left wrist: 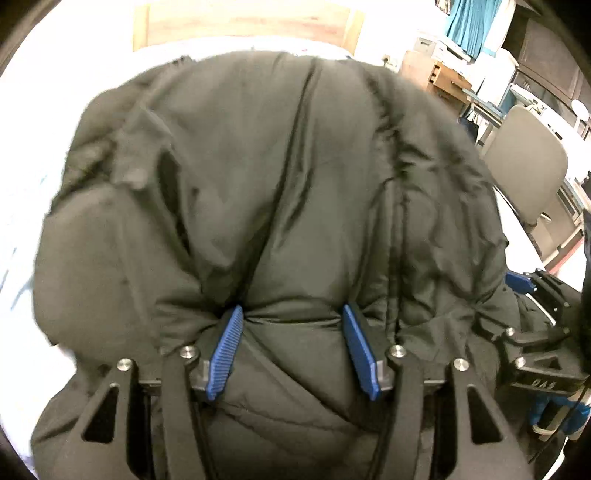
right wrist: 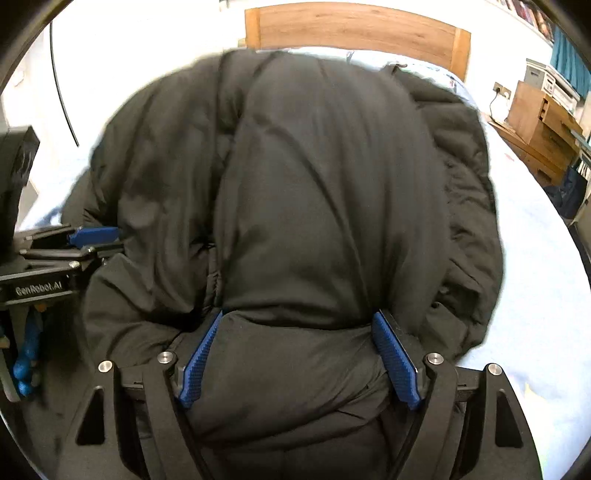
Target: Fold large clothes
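Observation:
A large black puffer jacket (left wrist: pixel 280 177) lies bunched on a white bed and fills both views (right wrist: pixel 325 192). My left gripper (left wrist: pixel 293 317) has its blue pads (left wrist: pixel 225 354) set wide with a thick fold of jacket bulging between them, pinched at the tips. My right gripper (right wrist: pixel 299 321) likewise has its blue pads (right wrist: pixel 397 362) spread around a thick roll of jacket. The right gripper shows at the right edge of the left wrist view (left wrist: pixel 535 332); the left gripper shows at the left edge of the right wrist view (right wrist: pixel 74 247).
A white bed sheet (right wrist: pixel 535 295) surrounds the jacket, with a wooden headboard (right wrist: pixel 354 26) at the far end. A grey chair (left wrist: pixel 528 166) and wooden drawers (right wrist: pixel 543 125) stand to the right of the bed.

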A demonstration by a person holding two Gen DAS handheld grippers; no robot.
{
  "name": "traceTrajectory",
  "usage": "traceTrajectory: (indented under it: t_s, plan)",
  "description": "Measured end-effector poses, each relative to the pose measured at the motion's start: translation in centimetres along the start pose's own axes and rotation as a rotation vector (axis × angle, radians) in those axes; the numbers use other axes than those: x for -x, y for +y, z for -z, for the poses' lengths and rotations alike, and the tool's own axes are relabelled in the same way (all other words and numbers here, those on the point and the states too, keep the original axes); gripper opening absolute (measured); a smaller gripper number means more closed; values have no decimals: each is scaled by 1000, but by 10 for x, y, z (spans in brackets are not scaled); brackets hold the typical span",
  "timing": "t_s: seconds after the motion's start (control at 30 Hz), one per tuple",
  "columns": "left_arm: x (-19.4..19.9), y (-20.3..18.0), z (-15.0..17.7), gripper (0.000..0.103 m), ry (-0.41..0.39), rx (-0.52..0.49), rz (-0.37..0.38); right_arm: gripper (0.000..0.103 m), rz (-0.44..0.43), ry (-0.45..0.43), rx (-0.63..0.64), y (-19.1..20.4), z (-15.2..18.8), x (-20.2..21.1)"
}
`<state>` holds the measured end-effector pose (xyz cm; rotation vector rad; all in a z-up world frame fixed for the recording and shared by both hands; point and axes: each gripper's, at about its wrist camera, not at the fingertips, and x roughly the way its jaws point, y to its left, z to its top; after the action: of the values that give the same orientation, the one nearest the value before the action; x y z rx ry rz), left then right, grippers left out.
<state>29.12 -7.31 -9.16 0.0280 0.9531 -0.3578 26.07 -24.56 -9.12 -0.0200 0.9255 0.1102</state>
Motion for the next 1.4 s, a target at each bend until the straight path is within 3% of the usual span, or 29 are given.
traceTrajectory:
  t_s: [0.1, 0.17, 0.37, 0.63, 0.83, 1.07, 1.4]
  plan:
    - [22, -9, 9, 55, -41, -12, -30, 77, 7, -53, 4, 6, 4, 32]
    - [22, -13, 20, 55, -25, -12, -58, 77, -1, -80, 1, 11, 12, 49]
    - [12, -25, 31, 55, 18, -22, -87, 77, 23, 18, -31, 11, 38, 28]
    - [81, -40, 35, 55, -78, -29, -157, 77, 34, -26, -38, 24, 24, 69]
    - [141, -54, 48, 55, -152, -50, -183, 77, 40, -82, -61, 33, 46, 126]
    - [203, -58, 70, 55, -223, -64, -222, 77, 86, -122, -89, 16, 66, 182]
    - [256, -58, 99, 55, -277, -66, -278, 77, 134, -163, -133, 7, 99, 235]
